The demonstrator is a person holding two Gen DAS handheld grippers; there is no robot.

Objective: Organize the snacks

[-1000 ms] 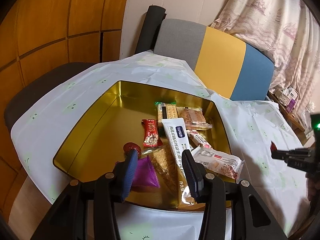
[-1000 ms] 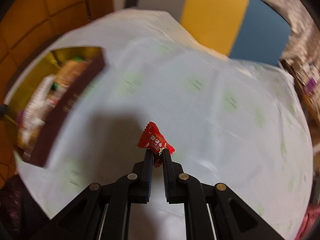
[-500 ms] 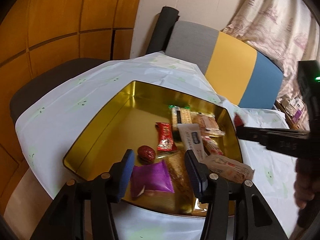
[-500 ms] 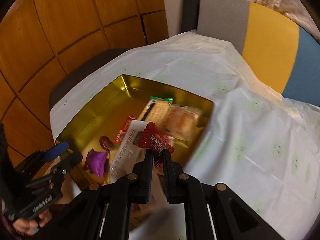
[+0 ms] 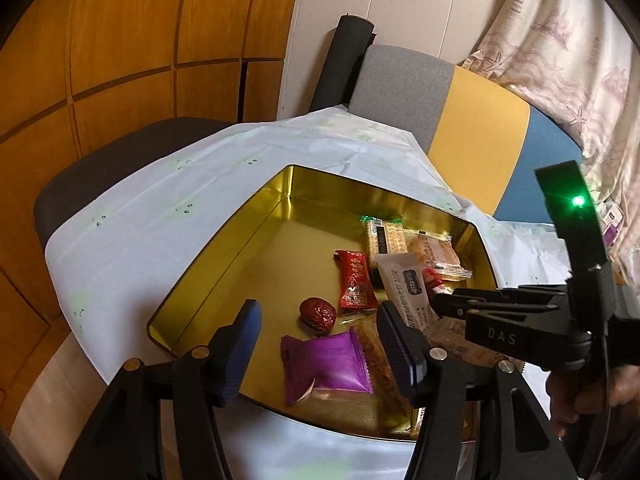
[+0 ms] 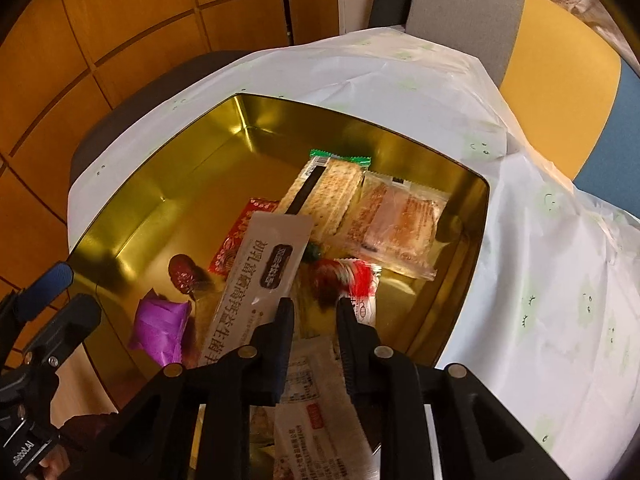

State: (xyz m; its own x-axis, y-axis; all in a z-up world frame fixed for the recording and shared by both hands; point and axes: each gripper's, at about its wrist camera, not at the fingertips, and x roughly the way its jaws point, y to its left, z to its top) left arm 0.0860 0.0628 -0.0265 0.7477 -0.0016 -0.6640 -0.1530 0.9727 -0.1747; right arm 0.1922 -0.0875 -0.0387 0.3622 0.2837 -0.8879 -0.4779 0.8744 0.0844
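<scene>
1. Covering the worktop [image 6: 540, 280] is a thin white plastic sheet printed with small green faces, wrinkled and likely slippery; a grey, yellow and blue chair back [image 5: 460, 120] and wood wall panels [image 5: 120, 40] stand behind.
2. Sitting on it is the gold tin [image 6: 160, 160], shiny, stiff-walled, holding the snacks.
3. Both tools hover over the tin: the left tool [image 5: 316, 332] stands apart and empty above a purple packet [image 5: 326, 364], its jaws just having widened.
4. The right tool [image 6: 312, 312] has just parted; the small red candy [image 6: 344, 280], blurred, sits beyond its tips, seemingly dropping among the packets.
5. That candy looks light, its crinkly wrapper slick; pinching a twisted end seems safest.
</scene>
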